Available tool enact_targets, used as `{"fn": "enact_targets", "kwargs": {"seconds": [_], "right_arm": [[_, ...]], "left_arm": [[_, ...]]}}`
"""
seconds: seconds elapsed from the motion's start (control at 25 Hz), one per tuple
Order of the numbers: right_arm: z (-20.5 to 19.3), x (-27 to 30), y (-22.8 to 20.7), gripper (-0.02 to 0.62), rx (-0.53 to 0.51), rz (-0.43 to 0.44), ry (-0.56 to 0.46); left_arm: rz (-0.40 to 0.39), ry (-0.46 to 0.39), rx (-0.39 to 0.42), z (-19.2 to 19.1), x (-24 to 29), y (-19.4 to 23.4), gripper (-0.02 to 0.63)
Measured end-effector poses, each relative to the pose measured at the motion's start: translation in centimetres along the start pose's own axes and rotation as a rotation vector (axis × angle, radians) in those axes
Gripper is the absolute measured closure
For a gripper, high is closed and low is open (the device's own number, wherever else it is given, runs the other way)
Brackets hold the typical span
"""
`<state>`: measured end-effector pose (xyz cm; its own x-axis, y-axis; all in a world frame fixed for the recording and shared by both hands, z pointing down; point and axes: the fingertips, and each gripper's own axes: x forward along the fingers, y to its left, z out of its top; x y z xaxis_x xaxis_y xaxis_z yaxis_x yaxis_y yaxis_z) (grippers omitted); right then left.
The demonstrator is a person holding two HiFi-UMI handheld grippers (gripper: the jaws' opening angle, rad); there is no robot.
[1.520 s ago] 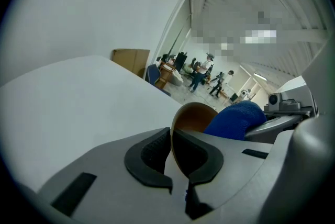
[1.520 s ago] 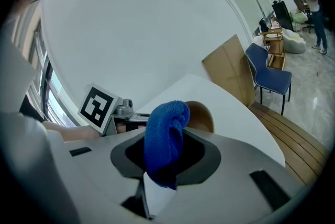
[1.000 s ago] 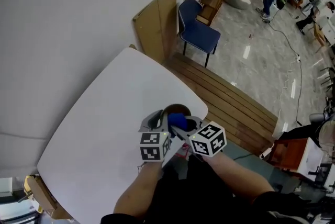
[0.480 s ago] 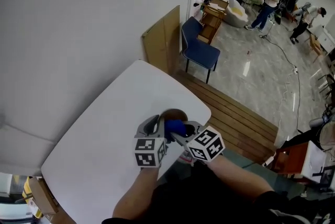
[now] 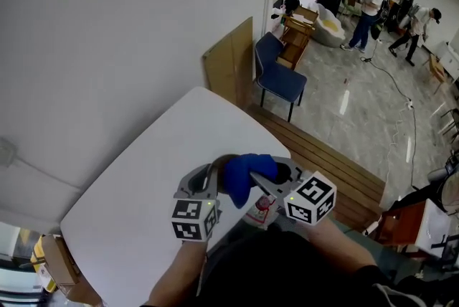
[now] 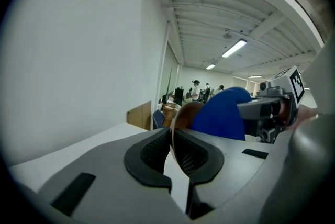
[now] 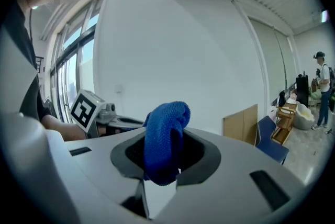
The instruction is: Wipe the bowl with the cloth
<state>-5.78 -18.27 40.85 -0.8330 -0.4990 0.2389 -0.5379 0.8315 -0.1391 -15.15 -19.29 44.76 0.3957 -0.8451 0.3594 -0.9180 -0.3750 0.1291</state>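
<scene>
Nearest you, your left gripper [image 6: 172, 147] has just been closing its jaws, and they pinch the rim of the brown bowl [image 6: 181, 113], which stands edge-on between them. Keep that pinch firm. Your right gripper [image 7: 159, 163] clamps the blue cloth [image 7: 166, 131] just beside the bowl. Press its bunched end into the hollow and sweep round, above the white table [image 5: 143, 183].

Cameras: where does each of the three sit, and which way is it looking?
Head view: on the person's head, looking steeply down at the white table; both forearms, left claw and right claw show.
Left gripper view: on the left claw, facing the far room; its jaws grip the brown bowl.
Right gripper view: on the right claw, facing the white wall; its jaws grip the blue cloth.
Shared: both gripper views show the cloth and the other claw.
</scene>
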Motion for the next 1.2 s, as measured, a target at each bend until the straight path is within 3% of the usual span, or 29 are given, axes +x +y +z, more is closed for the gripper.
{"fn": "enact_targets", "kwargs": {"seconds": [0.16, 0.28, 0.52, 0.72, 1.2], "right_arm": [[5.3, -3.6, -2.4, 0.518, -0.044, -0.031, -0.133], [8.2, -6.7, -4.4, 0.518, -0.072, -0.041, -0.193], [7.8, -9.9, -3.6, 0.518, -0.065, 0.134, -0.183], [7.8, -11.4, -2.2, 0.518, -0.037, 0.226, -0.228], [5.8, -11.6, 2.5, 0.518, -0.069, 0.411, -0.190]], "left_arm": [[0.023, -0.067, -0.017, 2.7, -1.2, -1.1, 0.584], [0.020, -0.120, 0.024, 5.5, -1.4, -2.7, 0.588], [-0.048, -0.248, 0.033, 11.1, -1.5, -7.9, 0.588], [-0.056, -0.273, 0.015, 12.9, -1.7, -9.2, 0.588], [-0.099, -0.345, -0.018, 16.4, -2.0, -11.4, 0.588]]}}
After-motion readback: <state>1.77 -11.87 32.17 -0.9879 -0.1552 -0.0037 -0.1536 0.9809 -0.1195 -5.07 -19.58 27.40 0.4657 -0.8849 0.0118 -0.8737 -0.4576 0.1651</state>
